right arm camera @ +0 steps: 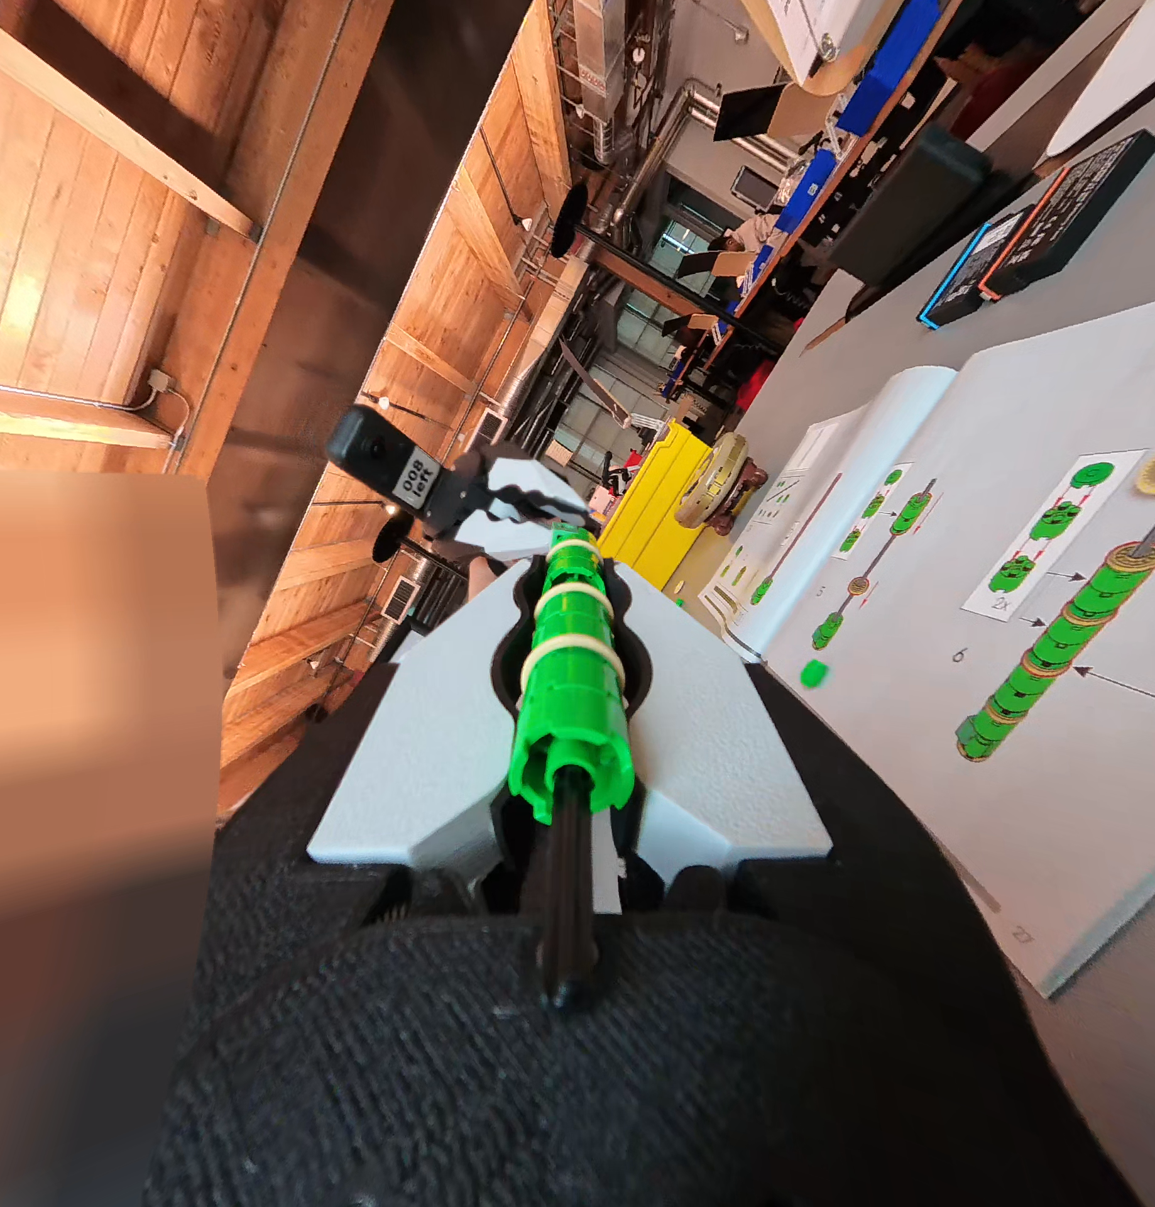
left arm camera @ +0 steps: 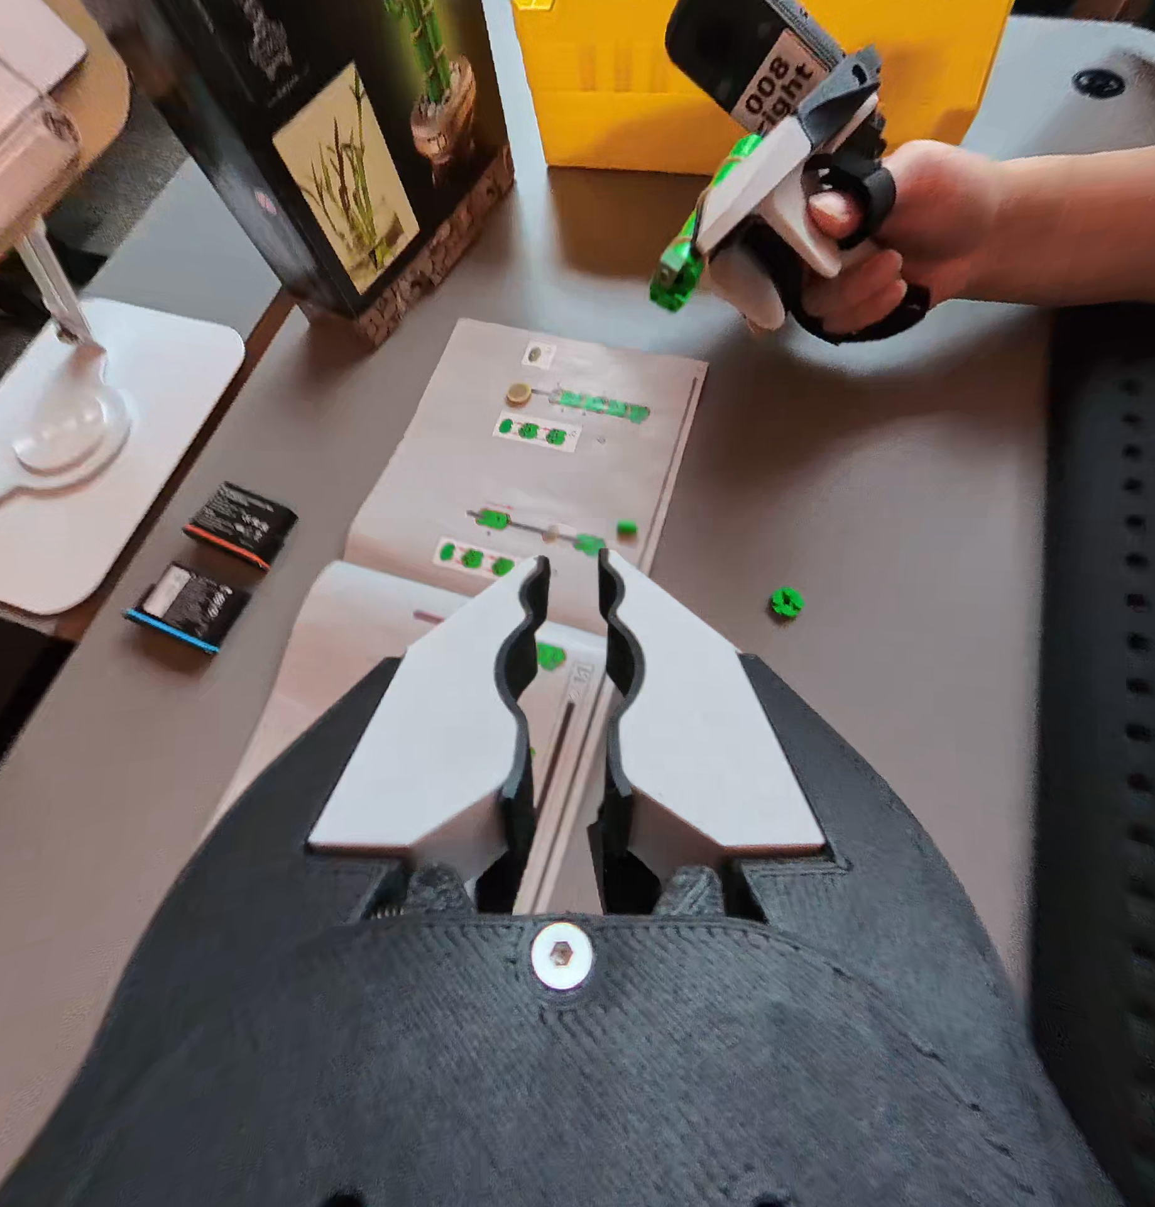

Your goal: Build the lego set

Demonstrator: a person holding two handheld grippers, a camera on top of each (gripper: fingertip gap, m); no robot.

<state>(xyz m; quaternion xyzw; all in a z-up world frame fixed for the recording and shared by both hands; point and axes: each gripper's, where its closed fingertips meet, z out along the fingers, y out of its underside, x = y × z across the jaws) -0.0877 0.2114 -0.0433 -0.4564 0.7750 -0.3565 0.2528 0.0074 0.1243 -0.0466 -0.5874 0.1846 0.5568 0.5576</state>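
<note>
Clutter rings the counter point(left arm camera: 823, 457): two black battery packs point(left arm camera: 212, 568) at left, the set's dark box point(left arm camera: 340, 163) behind, a yellow bin point(left arm camera: 627, 85), an open instruction booklet point(left arm camera: 536, 457) in the middle. Loose green round piece point(left arm camera: 786, 601) lies right of the booklet. Right gripper point(right arm camera: 571, 588), held aloft, has its fingers clamped on the green stalk point(right arm camera: 571, 659), long axis running along the fingers, dark axle toward the camera. Left gripper point(left arm camera: 573, 565) hovers over the booklet, fingers slightly apart, holding nothing.

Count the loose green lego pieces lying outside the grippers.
2. One small green piece lies on the open instruction booklet; one round green piece lies on the table right of it. The left gripper may hide others.
</note>
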